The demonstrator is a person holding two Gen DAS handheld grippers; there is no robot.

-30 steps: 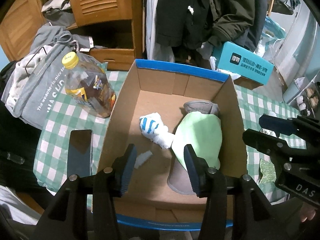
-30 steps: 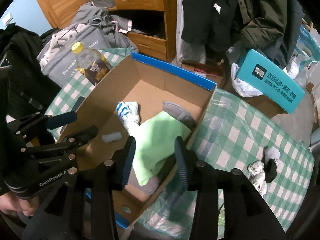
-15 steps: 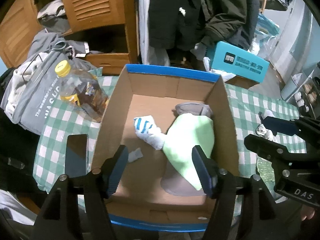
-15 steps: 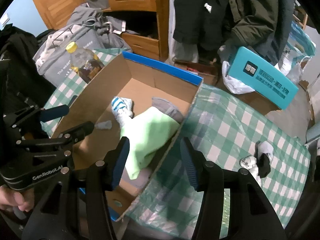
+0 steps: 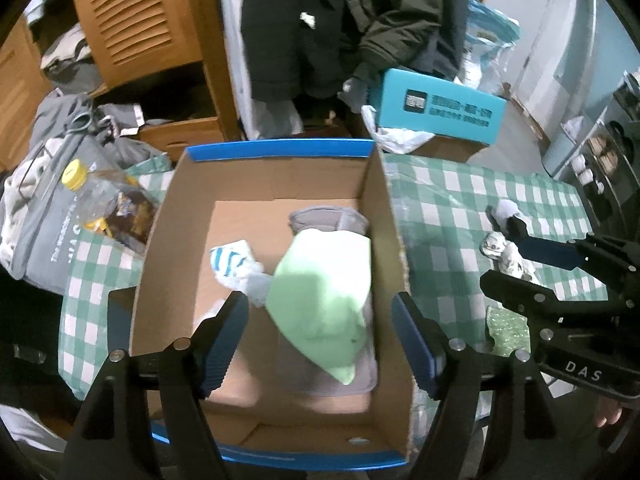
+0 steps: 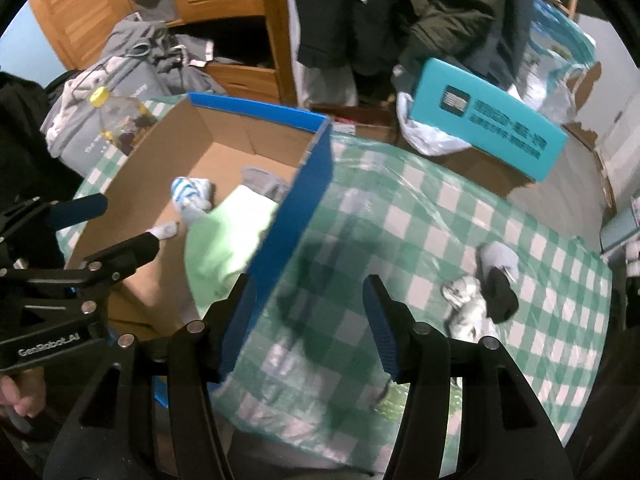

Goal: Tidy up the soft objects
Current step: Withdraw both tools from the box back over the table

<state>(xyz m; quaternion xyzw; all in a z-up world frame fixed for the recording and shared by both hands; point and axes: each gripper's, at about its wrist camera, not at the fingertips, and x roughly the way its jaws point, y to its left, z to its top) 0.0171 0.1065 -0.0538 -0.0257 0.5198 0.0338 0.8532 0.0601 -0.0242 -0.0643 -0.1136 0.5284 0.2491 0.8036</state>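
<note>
Black left gripper reads "GenRobot.AI", right gripper "DAS"; both gape empty; teal box lettering blurred.

From my remote station, I saw a brown cardboard box edged in blue, holding a pale green cloth, a grey cloth and a white sock with blue stripes. The bench wore green-and-white checks. Black and grey-white socks lay beside a teal carton and a yellow-capped bottle.
</note>
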